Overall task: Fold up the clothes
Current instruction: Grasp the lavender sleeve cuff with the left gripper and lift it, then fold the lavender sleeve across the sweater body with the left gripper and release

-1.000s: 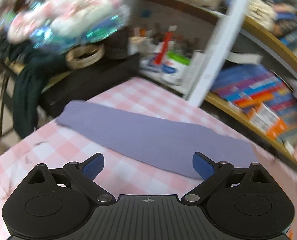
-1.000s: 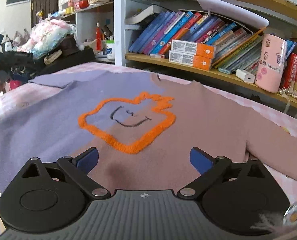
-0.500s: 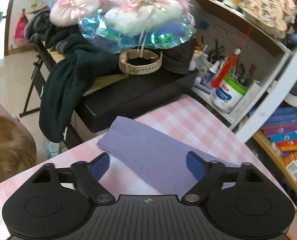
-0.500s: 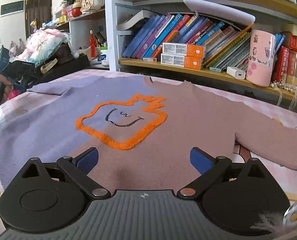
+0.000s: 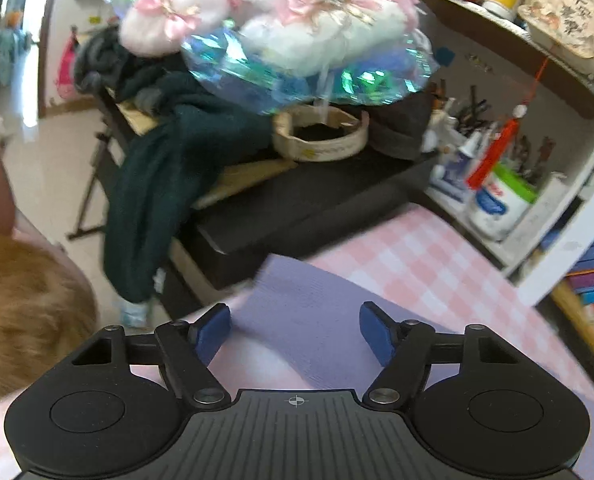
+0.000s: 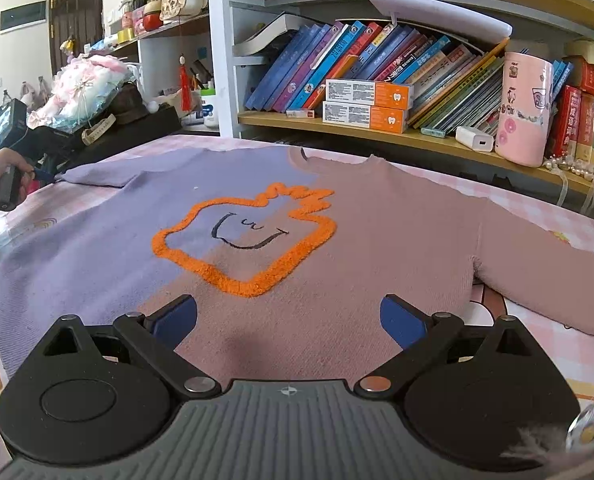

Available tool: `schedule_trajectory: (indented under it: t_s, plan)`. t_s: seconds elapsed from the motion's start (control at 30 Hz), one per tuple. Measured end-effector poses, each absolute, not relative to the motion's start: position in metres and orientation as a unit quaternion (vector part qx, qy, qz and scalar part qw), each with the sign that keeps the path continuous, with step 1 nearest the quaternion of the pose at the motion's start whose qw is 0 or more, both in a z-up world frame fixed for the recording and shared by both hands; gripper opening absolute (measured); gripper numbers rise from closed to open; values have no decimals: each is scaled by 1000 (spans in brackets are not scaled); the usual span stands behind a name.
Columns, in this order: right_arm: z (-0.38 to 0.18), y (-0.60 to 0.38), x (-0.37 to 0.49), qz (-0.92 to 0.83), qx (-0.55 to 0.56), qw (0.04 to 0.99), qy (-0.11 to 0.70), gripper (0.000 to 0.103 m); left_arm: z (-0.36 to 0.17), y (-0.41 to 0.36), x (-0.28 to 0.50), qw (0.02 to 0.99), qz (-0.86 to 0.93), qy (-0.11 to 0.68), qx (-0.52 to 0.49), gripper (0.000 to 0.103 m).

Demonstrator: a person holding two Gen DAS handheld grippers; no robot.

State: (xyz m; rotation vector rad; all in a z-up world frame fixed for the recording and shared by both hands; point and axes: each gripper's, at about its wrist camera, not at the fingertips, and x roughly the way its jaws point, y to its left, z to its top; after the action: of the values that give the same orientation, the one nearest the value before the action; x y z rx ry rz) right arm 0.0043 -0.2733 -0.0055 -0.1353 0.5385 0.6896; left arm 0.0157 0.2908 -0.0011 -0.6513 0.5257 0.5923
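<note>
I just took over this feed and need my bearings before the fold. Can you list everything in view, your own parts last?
sweater: one, half purple, half dusty pink, orange outlined face on the chest, spread flat on the table
purple sleeve: one, its cuff end between the left gripper's fingers
tablecloth: one, pink and white check, under the sweater
books: many, mixed colours, leaning on the shelf behind
orange and white boxes: two, stacked on that shelf
pink cup: one, right on the shelf
plush bouquet: one, pink and white, on the black case
dark green garment: one, hanging off the case
left gripper: open, over the cuff
right gripper: open, over the hem
hand: one, holding the left gripper
</note>
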Motion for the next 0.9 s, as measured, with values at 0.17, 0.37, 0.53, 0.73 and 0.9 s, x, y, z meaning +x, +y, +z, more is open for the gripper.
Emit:
schedule_trajectory:
  t_s: [0.17,0.37,0.53,0.73,0.9]
  plan:
    - [-6,-275,6,337,-58,901,265,99,-4,283,26,875,250,254,-326,71]
    - [-6,-277,7,325,-54,905,270,99,-8,290,27,871,262,241,-339,56]
    - [-8,-283,-21,307,-87,910,267,99,-10,300,26,864,283,226,-348,55]
    - [-10,-301,-46,261,-90,922,273,99,-17,314,21,856,305,203,-365,15]
    - [-14,-301,-48,243,-101,920,291,100,-14,305,19,874,306,180,-331,3]
